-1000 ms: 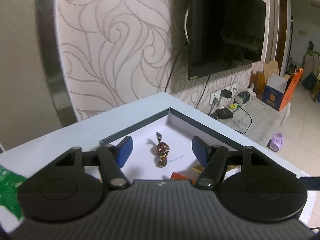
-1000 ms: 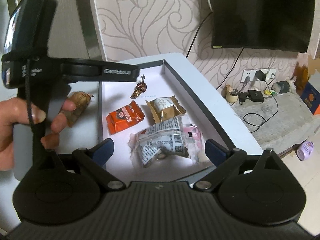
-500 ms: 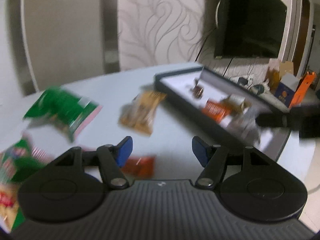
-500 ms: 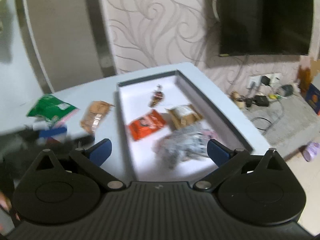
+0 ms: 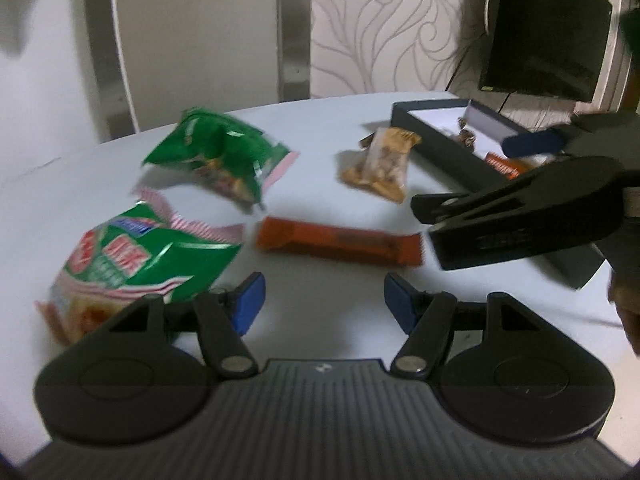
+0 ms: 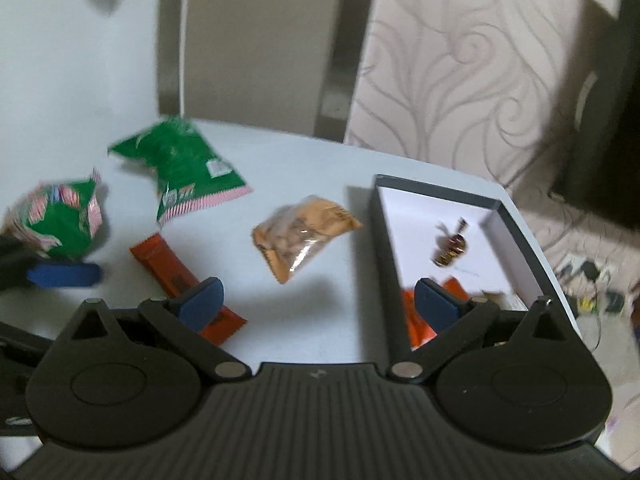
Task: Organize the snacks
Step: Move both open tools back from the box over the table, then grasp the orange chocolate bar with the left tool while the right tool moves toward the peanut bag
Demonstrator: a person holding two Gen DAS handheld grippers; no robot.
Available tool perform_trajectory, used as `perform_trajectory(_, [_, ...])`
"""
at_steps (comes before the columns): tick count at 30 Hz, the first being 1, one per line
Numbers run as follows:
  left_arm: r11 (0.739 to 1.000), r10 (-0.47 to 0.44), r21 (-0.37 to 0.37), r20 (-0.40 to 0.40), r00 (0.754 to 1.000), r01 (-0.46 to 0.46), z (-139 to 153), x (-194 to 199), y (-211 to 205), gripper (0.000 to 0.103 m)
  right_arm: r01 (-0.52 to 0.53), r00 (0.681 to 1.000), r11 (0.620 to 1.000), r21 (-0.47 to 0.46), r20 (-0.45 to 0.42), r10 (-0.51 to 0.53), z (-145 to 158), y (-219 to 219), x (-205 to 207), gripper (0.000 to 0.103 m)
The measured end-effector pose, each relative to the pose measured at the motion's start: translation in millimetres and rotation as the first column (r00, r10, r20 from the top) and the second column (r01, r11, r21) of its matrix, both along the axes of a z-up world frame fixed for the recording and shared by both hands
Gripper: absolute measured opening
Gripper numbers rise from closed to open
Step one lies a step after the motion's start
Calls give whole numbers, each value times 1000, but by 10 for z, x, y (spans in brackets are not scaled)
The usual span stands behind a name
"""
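Observation:
My left gripper (image 5: 323, 305) is open and empty, just in front of a long orange bar (image 5: 338, 242) on the white table. Two green snack bags (image 5: 218, 154) (image 5: 132, 264) lie to its left, and a tan nut packet (image 5: 380, 166) lies beyond. My right gripper (image 6: 316, 304) is open and empty, over the table beside the dark box (image 6: 382, 240). The box holds a brown wrapped candy (image 6: 452, 246) and an orange packet (image 6: 418, 320). The orange bar (image 6: 176, 276) sits under its left finger. The right gripper also shows in the left wrist view (image 5: 532, 144).
The white table (image 5: 80, 184) ends near the box's right side (image 6: 524, 236). A patterned wall and a dark TV (image 5: 548, 40) stand behind. Cables and plugs lie on the floor (image 6: 592, 280) at the right. The left gripper's blue fingertip (image 6: 64, 274) shows at the right wrist view's left edge.
Both grippers have swung left, away from the box and toward the loose snacks on the table. The left one has dropped close to the orange bar. Both stayed open.

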State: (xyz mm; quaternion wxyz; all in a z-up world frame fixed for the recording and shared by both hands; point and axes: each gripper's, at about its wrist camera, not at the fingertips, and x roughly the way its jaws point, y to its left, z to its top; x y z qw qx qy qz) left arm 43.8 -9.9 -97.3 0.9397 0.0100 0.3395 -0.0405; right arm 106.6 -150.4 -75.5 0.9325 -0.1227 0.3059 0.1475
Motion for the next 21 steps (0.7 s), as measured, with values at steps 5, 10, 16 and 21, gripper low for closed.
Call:
perform_trajectory(5, [999, 32, 5, -7, 999, -32, -9, -42, 146, 68, -67, 998, 985, -159, -1, 67, -183, 352, 56, 103])
perform_trajectory(10, [999, 46, -15, -11, 999, -47, -9, -107, 293, 68, -110, 986, 993, -42, -127, 104, -234, 345, 65, 101])
perform_trajectory(16, [1000, -24, -3, 22, 999, 24, 31, -183, 298, 69, -159, 969, 977, 146, -166, 182, -208, 10, -37, 101])
perform_trajectory(21, [975, -214, 88, 116, 970, 204, 40, 18, -13, 69, -78, 985, 949, 305, -125, 121, -50, -365, -173, 102])
